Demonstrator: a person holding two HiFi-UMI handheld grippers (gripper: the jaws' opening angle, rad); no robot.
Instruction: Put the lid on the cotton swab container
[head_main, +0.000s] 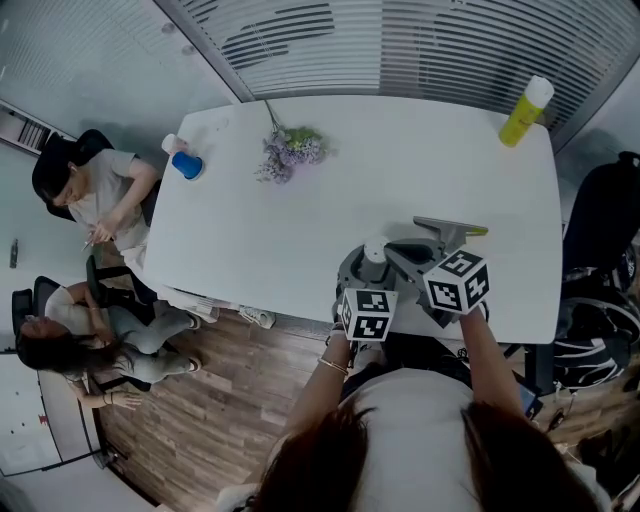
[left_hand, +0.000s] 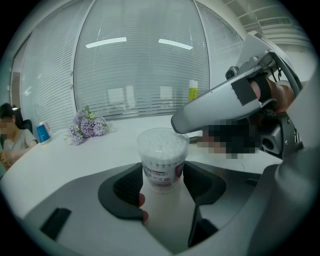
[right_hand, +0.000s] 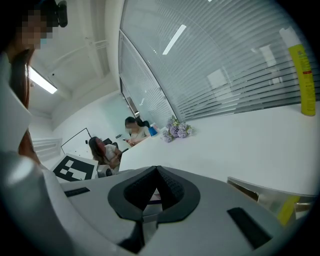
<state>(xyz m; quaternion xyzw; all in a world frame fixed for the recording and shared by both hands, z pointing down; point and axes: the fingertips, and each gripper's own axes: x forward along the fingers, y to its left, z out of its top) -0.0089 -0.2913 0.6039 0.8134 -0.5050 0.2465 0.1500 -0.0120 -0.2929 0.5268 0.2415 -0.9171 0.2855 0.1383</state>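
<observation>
The cotton swab container (left_hand: 162, 159), a clear tub packed with white swabs and wearing a pink-and-white label, stands at the near table edge (head_main: 374, 258). A clear lid appears to sit over the swabs. My left gripper (left_hand: 162, 182) is shut on the container's lower body, a black pad against each side. My right gripper (right_hand: 159, 187) is shut, its pads meeting at the tip with nothing seen between them. In the left gripper view the right gripper (left_hand: 181, 123) has its tip at the container's top right rim.
On the white table (head_main: 400, 170) lie purple flowers (head_main: 290, 150), a blue cup (head_main: 186, 163) at the left end, a yellow bottle (head_main: 524, 110) at the far right corner, and a flat grey item with a yellow end (head_main: 452, 228). Two people sit left of the table.
</observation>
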